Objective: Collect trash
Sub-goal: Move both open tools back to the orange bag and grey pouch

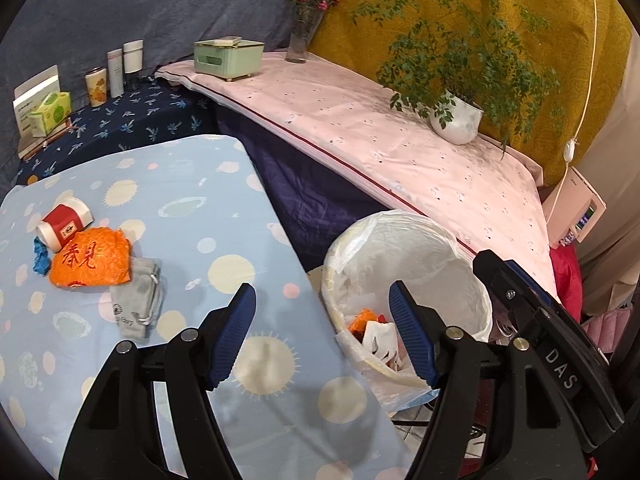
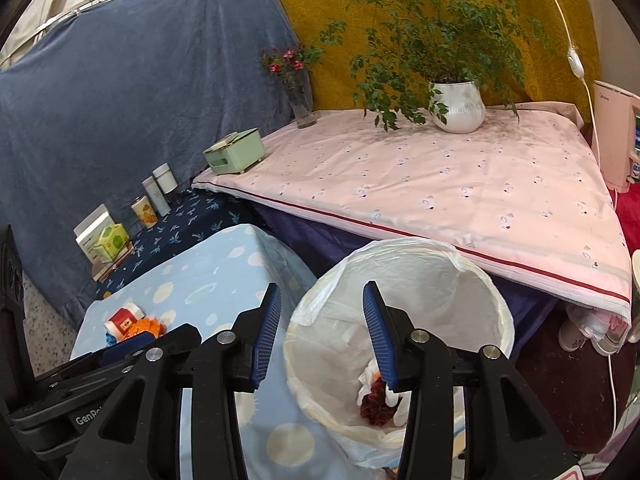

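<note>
On the pale blue dotted table (image 1: 224,216) lie a tipped red-and-white paper cup (image 1: 66,222), an orange crumpled bag (image 1: 92,258), a blue scrap (image 1: 40,258) and a grey pouch (image 1: 138,300). My left gripper (image 1: 322,292) is open and empty, over the table's right edge, well to the right of that pile. The white-lined bin (image 1: 400,220) stands beside the table and holds orange and white scraps (image 1: 368,328). My right gripper (image 2: 320,292) hangs open and empty over the bin's (image 2: 400,246) near-left rim. Inside lies a dark red crumpled piece (image 2: 376,400).
Behind the bin is a pink-covered surface (image 2: 440,184) with a potted plant (image 2: 458,106), a flower vase (image 2: 302,100) and a green tissue box (image 2: 236,156). Bottles and boxes (image 1: 116,72) line a dark blue shelf. A white cable (image 2: 576,60) hangs at the right.
</note>
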The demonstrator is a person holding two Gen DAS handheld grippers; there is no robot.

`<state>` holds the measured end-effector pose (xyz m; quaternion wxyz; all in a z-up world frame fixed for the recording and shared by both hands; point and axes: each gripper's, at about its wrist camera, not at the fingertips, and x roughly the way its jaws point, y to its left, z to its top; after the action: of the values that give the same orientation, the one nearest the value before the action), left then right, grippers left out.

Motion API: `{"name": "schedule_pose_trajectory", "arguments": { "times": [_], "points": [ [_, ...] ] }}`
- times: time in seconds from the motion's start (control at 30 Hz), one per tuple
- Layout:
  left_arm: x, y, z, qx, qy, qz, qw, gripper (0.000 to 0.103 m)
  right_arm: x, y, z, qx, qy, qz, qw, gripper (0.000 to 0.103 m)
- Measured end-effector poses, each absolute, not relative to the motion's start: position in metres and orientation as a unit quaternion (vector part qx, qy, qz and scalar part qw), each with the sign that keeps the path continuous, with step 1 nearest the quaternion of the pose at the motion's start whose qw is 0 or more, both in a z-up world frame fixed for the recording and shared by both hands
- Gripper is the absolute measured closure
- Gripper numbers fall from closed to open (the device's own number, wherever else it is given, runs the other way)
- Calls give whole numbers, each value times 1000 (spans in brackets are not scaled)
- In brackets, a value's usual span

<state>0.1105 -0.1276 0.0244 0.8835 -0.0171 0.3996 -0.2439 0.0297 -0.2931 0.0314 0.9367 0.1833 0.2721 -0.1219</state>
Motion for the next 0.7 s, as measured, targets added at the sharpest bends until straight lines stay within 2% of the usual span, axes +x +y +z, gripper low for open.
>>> {"name": "schedule_pose_trajectory", "arguments": {
  "times": [0.57,0.7],
  "points": [
    [128,-32,8,-54,408,-174,895,37,55,-209,23,142,304,-60,940,59],
    [133,-5,1,-66,412,-155,895,37,63,-184,17,132,313,-45,940,52]
  ]
}}
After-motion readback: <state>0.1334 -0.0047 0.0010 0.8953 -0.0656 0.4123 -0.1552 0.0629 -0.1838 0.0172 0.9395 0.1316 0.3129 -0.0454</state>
